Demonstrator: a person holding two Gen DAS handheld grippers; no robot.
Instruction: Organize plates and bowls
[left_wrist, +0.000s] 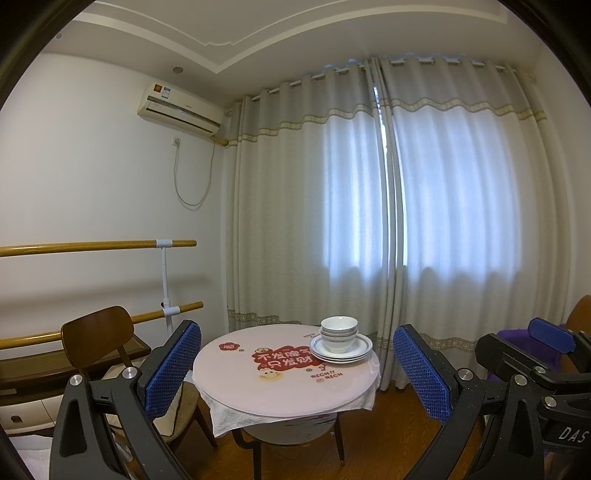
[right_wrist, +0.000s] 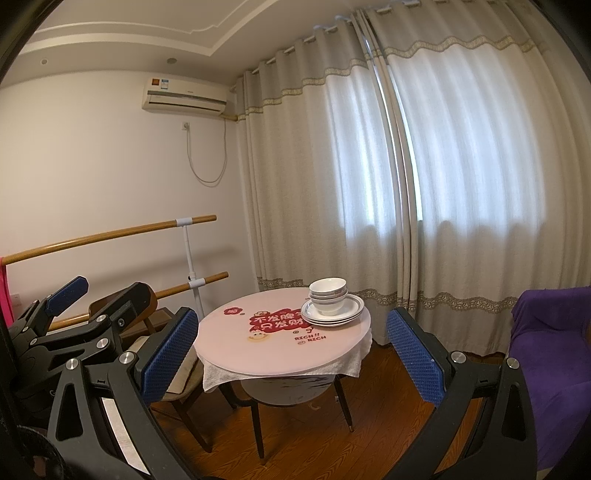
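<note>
A stack of white bowls (left_wrist: 339, 332) sits on a stack of white blue-rimmed plates (left_wrist: 341, 350) at the far right of a small round pink table (left_wrist: 258, 391). The bowls (right_wrist: 328, 295), plates (right_wrist: 332, 314) and table (right_wrist: 258, 350) show in the right wrist view too. My left gripper (left_wrist: 295, 373) is open and empty, well back from the table. My right gripper (right_wrist: 291, 350) is open and empty, also back from the table. The right gripper (left_wrist: 546, 343) shows at the right edge of the left wrist view; the left gripper (right_wrist: 74, 299) shows at the left of the right wrist view.
A wooden chair (left_wrist: 99, 336) stands left of the table. Wooden rails (left_wrist: 92, 245) run along the left wall. Curtains (left_wrist: 369, 221) hang behind the table. A purple-covered seat (right_wrist: 546, 350) stands at the right. A white cloth (right_wrist: 280, 369) hangs under the tabletop. The floor is wood.
</note>
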